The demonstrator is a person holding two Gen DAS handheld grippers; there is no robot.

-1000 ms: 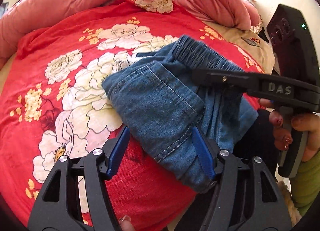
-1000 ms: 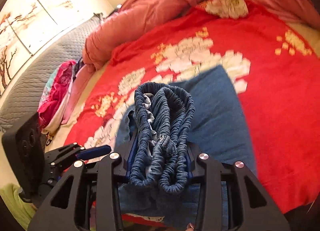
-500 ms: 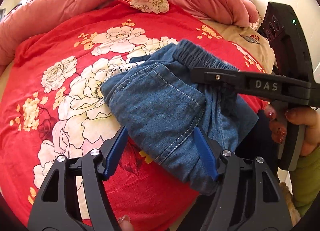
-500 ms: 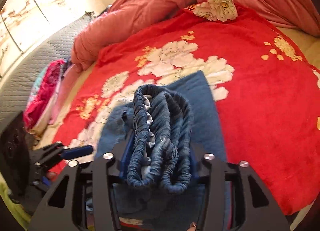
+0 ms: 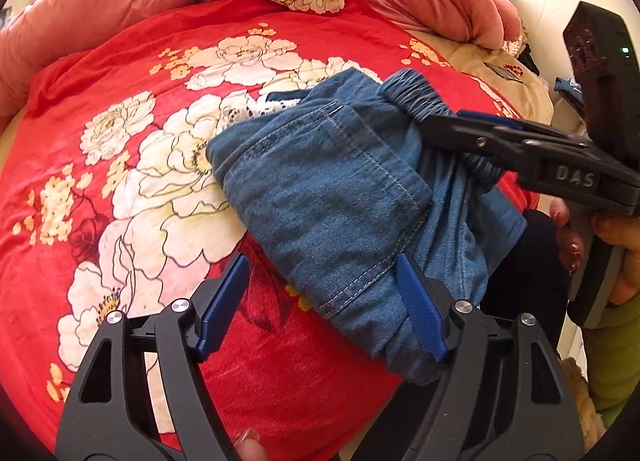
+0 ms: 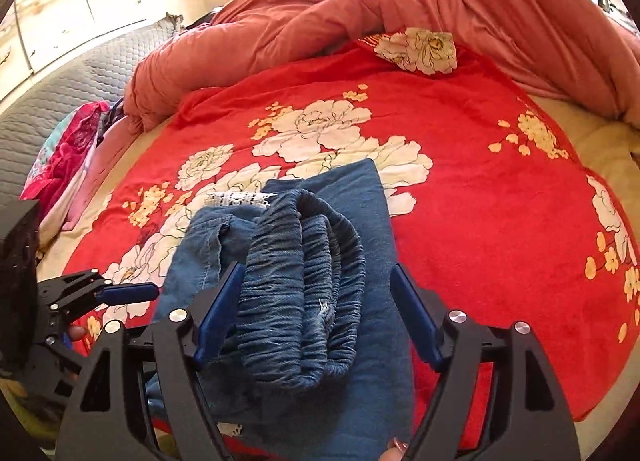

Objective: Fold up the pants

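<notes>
The blue denim pants [image 5: 332, 201] lie folded in a bundle on the red floral bedspread [image 5: 120, 141] near the bed's front edge. Their gathered elastic waistband [image 6: 304, 293] lies loose between the spread fingers of my right gripper [image 6: 316, 309], which is open. In the left wrist view the right gripper [image 5: 472, 129] reaches in from the right over the waistband [image 5: 416, 97]. My left gripper [image 5: 320, 297] is open, its fingers straddling the near corner of the bundle. It also shows at the left of the right wrist view [image 6: 132, 293].
A salmon-pink duvet [image 6: 360, 13] is bunched along the far side of the bed. Pink and magenta clothes [image 6: 68, 153] lie at the left by a grey quilted headboard [image 6: 60, 89]. The bed's edge is just below the bundle.
My right gripper has opened and let go of the waistband, which it was clamping a second ago. The bundle has settled lower on the bedspread. My left gripper stays open.
</notes>
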